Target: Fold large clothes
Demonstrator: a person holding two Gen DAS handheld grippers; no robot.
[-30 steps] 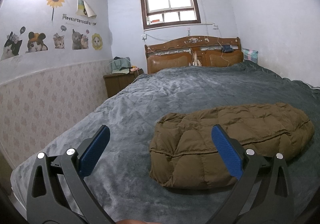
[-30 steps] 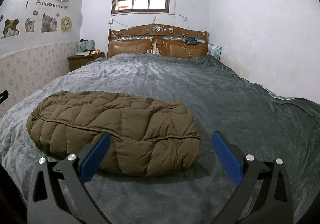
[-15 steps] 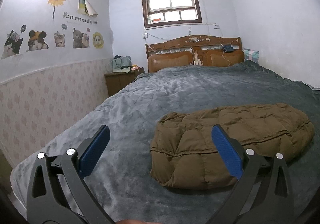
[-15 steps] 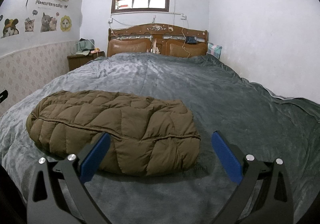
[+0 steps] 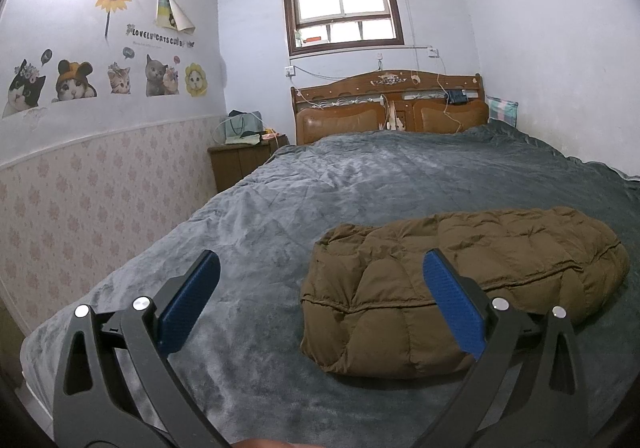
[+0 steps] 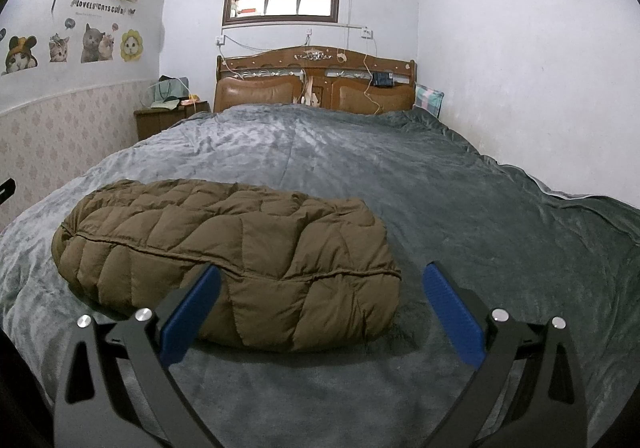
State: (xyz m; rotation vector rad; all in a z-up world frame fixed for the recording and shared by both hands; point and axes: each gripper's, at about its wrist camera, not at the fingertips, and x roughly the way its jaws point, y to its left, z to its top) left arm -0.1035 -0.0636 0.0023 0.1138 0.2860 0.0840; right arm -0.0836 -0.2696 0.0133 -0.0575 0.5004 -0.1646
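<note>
Brown quilted jacket (image 5: 460, 288) lies folded; left tool (image 5: 318, 276) and right tool (image 6: 320, 286) hover wide apart, empty.

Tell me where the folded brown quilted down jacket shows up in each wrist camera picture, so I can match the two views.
Left wrist view: the folded brown quilted down jacket lies lower right of centre on the grey plush blanket.
Right wrist view: the jacket lies lower left of centre on the same blanket.
Shared landmark: the carved wooden headboard under the window, at the far end of the bed in both views.
</note>
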